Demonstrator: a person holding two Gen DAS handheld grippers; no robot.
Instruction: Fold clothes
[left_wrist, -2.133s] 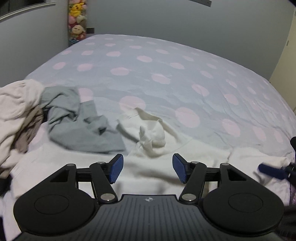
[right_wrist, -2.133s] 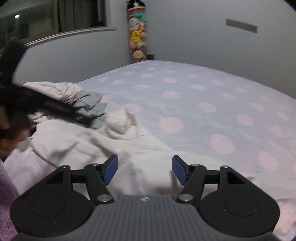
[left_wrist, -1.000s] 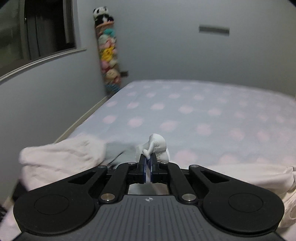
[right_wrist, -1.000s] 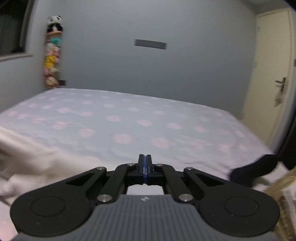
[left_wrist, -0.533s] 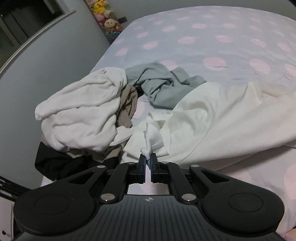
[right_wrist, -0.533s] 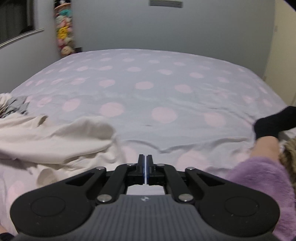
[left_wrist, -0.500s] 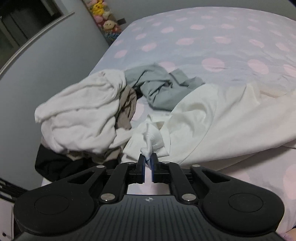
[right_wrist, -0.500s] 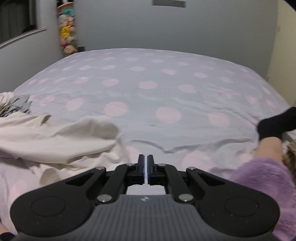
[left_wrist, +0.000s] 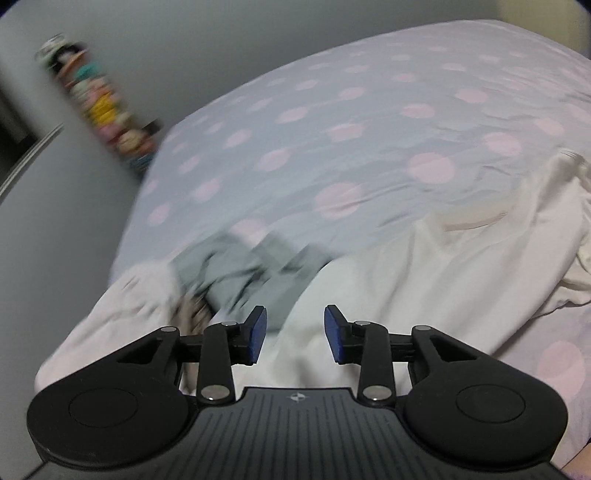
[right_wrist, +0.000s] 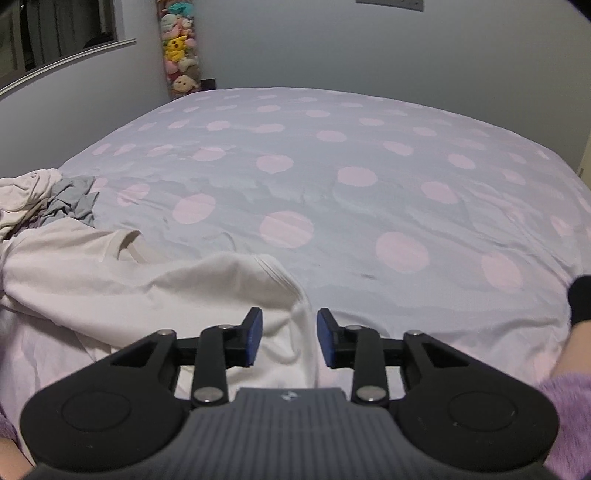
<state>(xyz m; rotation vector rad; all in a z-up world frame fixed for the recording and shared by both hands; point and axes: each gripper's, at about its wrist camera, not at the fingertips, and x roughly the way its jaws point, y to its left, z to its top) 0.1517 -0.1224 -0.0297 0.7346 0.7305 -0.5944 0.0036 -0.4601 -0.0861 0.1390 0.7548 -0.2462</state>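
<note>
A white T-shirt (right_wrist: 110, 284) lies crumpled along the near edge of the bed, its neckline (right_wrist: 125, 240) towards the bed's middle. It also shows in the left wrist view (left_wrist: 424, 280). My left gripper (left_wrist: 294, 334) is open and empty, just above the shirt's left part. My right gripper (right_wrist: 286, 336) is open and empty, over the shirt's right end. The left wrist view is blurred by motion.
A pile of clothes sits at the bed's left edge: a grey garment (left_wrist: 240, 269) and a cream one (right_wrist: 22, 195). The bed has a lilac sheet with pink dots (right_wrist: 351, 177). Plush toys (right_wrist: 179, 48) hang in the far corner. A person's leg with a black sock (right_wrist: 580, 302) is at right.
Both grippers have opened and let go of the white shirt, which now lies on the bed. The left gripper has swung up and to the right.
</note>
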